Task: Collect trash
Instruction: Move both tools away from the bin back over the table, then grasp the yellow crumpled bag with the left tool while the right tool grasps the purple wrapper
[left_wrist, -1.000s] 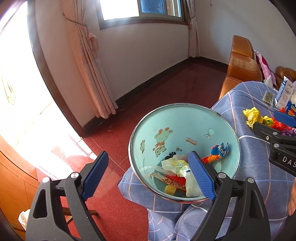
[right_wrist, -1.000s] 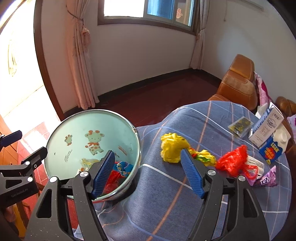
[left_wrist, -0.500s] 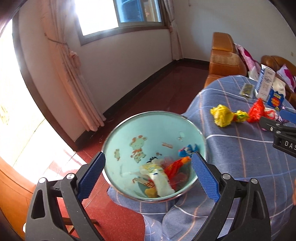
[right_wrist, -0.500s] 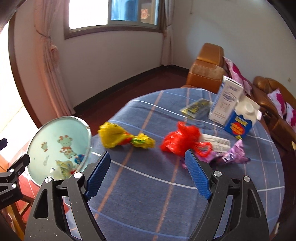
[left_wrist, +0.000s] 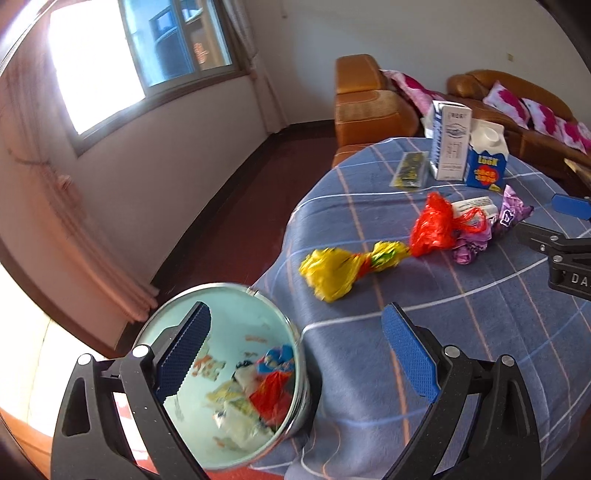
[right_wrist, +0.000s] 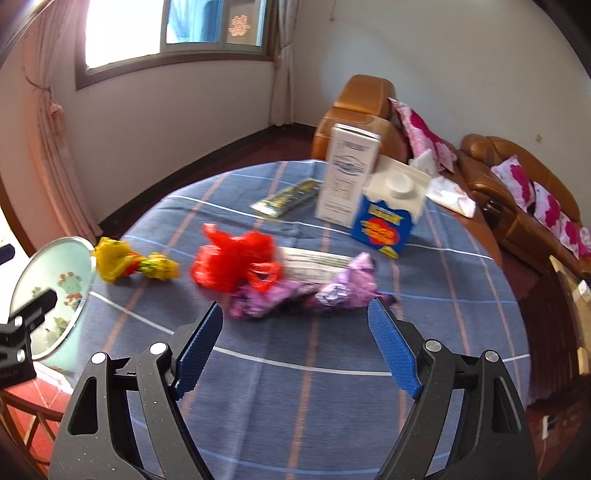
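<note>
A light blue trash bin (left_wrist: 236, 321) with a metal rim stands at the table's left edge, with several wrappers inside; it also shows in the right wrist view (right_wrist: 55, 266). On the blue plaid tablecloth (right_wrist: 295, 387) lie a yellow wrapper (left_wrist: 332, 273) (right_wrist: 122, 260), a red plastic bag (left_wrist: 436, 225) (right_wrist: 232, 262), a purple wrapper (right_wrist: 332, 291) (left_wrist: 476, 240) and a white paper strip (right_wrist: 314, 260). My left gripper (left_wrist: 295, 354) is open and empty, over the bin's right rim. My right gripper (right_wrist: 295, 347) is open and empty, just short of the purple wrapper.
A tall white carton (right_wrist: 349, 173), a blue and white carton (right_wrist: 388, 218) and a flat dark packet (right_wrist: 288, 195) stand at the table's far side. Orange sofas (right_wrist: 517, 192) with pink cushions lie beyond. A red floor and curtain (left_wrist: 74, 206) are left.
Both grippers have swung right, away from the bin and toward the trash on the table. The bin has slid to the left in both views. Both stay open and empty.
</note>
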